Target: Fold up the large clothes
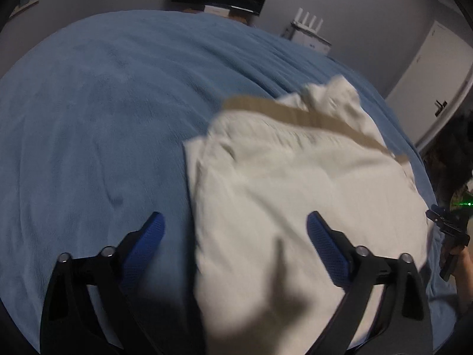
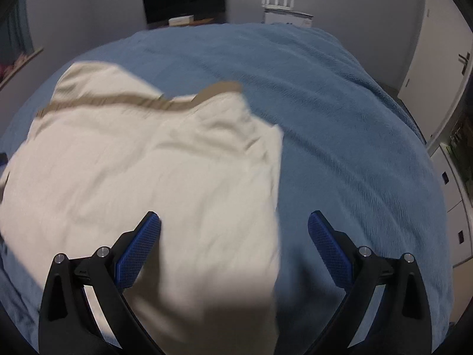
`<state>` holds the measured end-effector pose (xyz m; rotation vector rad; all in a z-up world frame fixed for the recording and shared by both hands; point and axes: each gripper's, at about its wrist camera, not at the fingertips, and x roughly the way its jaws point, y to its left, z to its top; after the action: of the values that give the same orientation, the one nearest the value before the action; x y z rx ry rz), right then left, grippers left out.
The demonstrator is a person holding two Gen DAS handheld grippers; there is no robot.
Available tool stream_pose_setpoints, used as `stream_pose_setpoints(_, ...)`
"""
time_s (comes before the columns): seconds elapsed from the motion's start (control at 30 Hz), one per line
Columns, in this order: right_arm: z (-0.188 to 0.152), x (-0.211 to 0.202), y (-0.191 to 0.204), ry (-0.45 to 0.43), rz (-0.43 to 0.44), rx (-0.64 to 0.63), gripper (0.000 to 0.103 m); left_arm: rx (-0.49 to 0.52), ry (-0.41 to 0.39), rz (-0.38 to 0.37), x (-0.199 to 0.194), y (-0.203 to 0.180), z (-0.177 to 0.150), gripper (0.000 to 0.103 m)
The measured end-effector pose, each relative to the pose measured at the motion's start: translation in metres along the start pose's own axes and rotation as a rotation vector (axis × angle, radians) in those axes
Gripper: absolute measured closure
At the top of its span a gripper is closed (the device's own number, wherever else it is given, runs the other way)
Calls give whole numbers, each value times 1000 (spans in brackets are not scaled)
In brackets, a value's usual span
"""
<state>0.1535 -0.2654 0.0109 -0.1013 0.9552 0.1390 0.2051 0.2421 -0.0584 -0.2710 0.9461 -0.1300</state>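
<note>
Cream garment with a tan band on a plain blue blanket; blue-padded black jaws

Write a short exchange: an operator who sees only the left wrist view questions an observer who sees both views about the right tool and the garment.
Operator: I only glimpse the right tool at my frame's edge. Is it open?
Observer: Yes, its jaws stand wide and grip nothing.
Operator: What shows between its fingers?
Observer: The cream garment ends there; its side edge runs between them, with bare blue blanket on the other side.
</note>
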Motion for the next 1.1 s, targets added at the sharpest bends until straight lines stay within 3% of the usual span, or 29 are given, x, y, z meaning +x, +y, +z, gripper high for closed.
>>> stream_pose_setpoints(0.07, 9, 12, -5, 1, 26, 12, 8, 24, -5, 33, 19, -2, 13, 25)
stream_pose_setpoints(0.23, 16, 35, -11, 32, 132, 32, 9, 89, 48, -43, 55, -6, 13, 27)
stream_pose_setpoints(0.4, 14, 43, -33, 75, 266, 86, 16, 48, 91, -213, 70, 17, 14, 26)
stream_pose_setpoints(0.57, 3, 48, -57, 113, 381, 204, 19, 4, 80, -346, 72, 32, 1, 26)
stream_pose_setpoints(0.67, 2, 57, -60, 119, 434, 230, 23, -7, 79, -413, 78, 30, 1, 34)
stream_pose_setpoints(0.87, 21, 90, -62, 133, 493, 287, 27, -19, 101, -430, 100, 20, 9, 33)
stream_pose_setpoints(1.0, 32, 106, -53, 135, 478, 290, 44, -47, 97, -406, 107, 15, 12, 31)
stream_pose_setpoints(1.03, 35, 106, -49, 132, 466, 279, 51, -43, 92, -388, 105, 11, 12, 34)
stream_pose_setpoints(1.07, 36, 104, -46, 126, 458, 262, 55, -32, 83, -397, 99, 9, 13, 55)
stream_pose_setpoints(1.1, 37, 98, -44, 112, 453, 243, 66, -26, 69, -414, 93, 4, 14, 68)
